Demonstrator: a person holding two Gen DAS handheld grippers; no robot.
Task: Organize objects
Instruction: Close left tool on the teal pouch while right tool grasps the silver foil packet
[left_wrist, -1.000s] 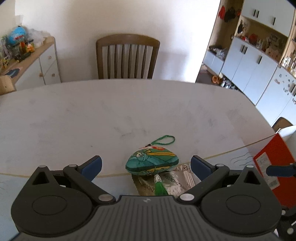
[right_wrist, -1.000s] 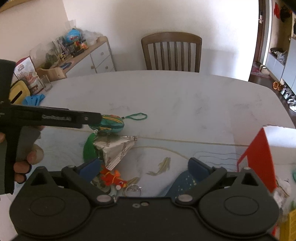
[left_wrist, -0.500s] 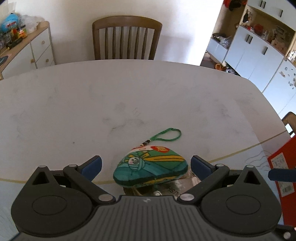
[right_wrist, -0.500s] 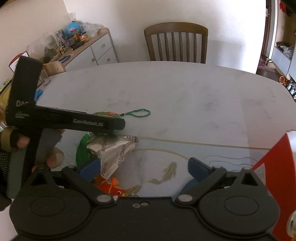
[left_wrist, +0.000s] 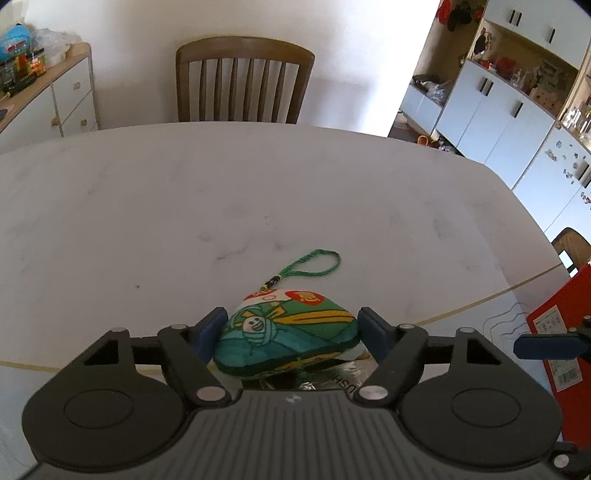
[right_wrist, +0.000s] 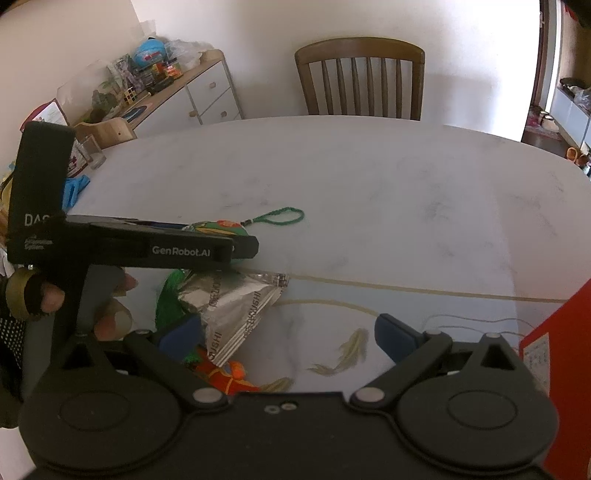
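A green plush pouch (left_wrist: 288, 339) with a green cord loop (left_wrist: 314, 264) lies partly on a silver foil packet (left_wrist: 340, 376) on the white table (left_wrist: 258, 203). My left gripper (left_wrist: 291, 328) has the pouch between its blue pads; the jaws are closing and both pads touch the pouch's ends. From the right wrist view the left gripper (right_wrist: 243, 247) comes in from the left over the pouch (right_wrist: 218, 226), held by a hand (right_wrist: 110, 317). My right gripper (right_wrist: 288, 336) stands open over the mat, nothing gripped, its left finger beside the foil packet (right_wrist: 236, 306).
A red box (right_wrist: 554, 332) stands at the right edge of the mat. An orange toy (right_wrist: 225, 376) and a green item (right_wrist: 170, 299) lie under the foil packet. A wooden chair (left_wrist: 243, 81) stands at the far side; a cluttered sideboard (right_wrist: 177, 88) stands on the left.
The left gripper came down around the pouch, then its jaws narrowed onto the pouch's ends. The right gripper moved slightly forward and down and stays open.
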